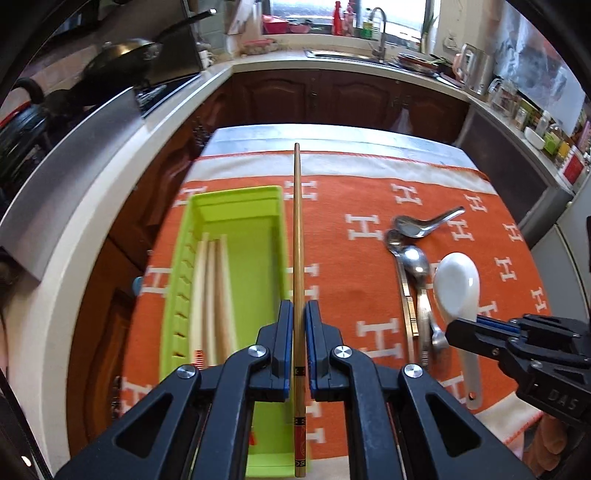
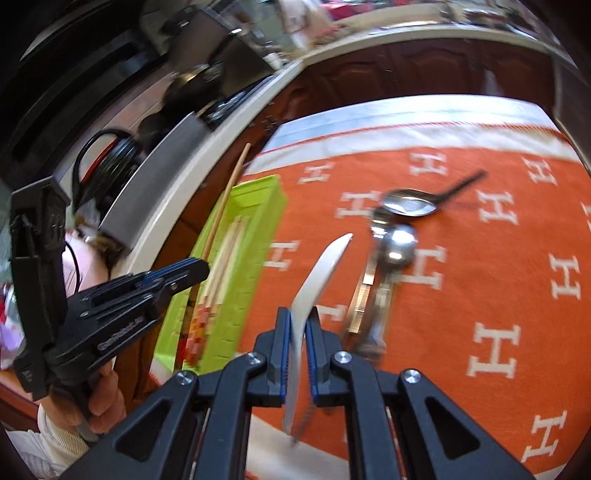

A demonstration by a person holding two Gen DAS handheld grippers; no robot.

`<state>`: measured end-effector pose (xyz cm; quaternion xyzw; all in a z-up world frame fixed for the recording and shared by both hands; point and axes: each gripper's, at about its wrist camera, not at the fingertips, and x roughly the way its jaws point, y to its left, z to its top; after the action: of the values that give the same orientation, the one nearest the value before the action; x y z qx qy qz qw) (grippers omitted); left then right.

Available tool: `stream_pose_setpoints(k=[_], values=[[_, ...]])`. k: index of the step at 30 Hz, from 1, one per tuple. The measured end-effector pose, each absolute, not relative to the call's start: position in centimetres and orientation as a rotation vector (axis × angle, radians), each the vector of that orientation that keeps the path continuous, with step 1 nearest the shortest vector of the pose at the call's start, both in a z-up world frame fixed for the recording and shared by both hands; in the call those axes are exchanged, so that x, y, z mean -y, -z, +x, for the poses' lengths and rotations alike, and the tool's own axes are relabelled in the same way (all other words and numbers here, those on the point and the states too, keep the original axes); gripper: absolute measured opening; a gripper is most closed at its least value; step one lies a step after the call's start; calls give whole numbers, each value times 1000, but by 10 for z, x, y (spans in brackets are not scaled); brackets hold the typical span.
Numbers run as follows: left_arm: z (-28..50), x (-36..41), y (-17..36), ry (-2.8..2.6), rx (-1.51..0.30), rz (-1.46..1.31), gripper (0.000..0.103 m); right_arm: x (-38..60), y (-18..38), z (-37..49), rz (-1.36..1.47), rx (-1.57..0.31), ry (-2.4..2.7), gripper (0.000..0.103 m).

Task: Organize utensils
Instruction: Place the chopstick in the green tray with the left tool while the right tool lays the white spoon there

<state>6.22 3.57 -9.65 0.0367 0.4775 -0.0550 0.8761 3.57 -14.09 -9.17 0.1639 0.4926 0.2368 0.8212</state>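
Kitchen all round: pale countertop (image 1: pixel 110 155) wrapping the left and far sides over dark wooden cabinets (image 1: pixel 314 96), sink and tap (image 1: pixel 380 33) under the far window, a black pan (image 1: pixel 122 55) on the hob at upper left, jars and boxes crowding the right-hand counter. In the middle, a table under an orange cloth (image 1: pixel 369 192) patterned with white H letters, a white border strip along its far edge.

On the cloth's left part, close to that side's edge, a lime-green utensil tray (image 1: pixel 236 206), long and open-topped, three pale chopsticks (image 1: pixel 212 288) lying lengthways against its left wall, the right half of its floor bare. Broad free cloth between the tray and the cluster of metal spoons (image 1: pixel 410 266) right of centre, one of them (image 1: pixel 424 223) lying crosswise at the far end. More bare cloth beyond, out to the right and far edges.

Left gripper (image 1: pixel 299 314) clamped tight on a brown chopstick (image 1: pixel 298 221) with a red patterned end, the stick pointing straight away along the tray's right wall and seemingly lifted off the cloth. Right gripper (image 2: pixel 297 325) pinched on the handle of a white ceramic spoon (image 2: pixel 321 266), bowl pointing forward, edge-on in its own blurred view; probably raised off the cloth, though hard to be sure. A hand (image 2: pixel 99 398) on the left tool's grip.
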Motion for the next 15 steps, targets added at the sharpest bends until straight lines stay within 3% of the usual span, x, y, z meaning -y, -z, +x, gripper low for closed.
stream_pose_setpoints(k=[15], values=[[73,-100,130,53,-1067,-21,4,30,80,73,251,-1100,-632,8]])
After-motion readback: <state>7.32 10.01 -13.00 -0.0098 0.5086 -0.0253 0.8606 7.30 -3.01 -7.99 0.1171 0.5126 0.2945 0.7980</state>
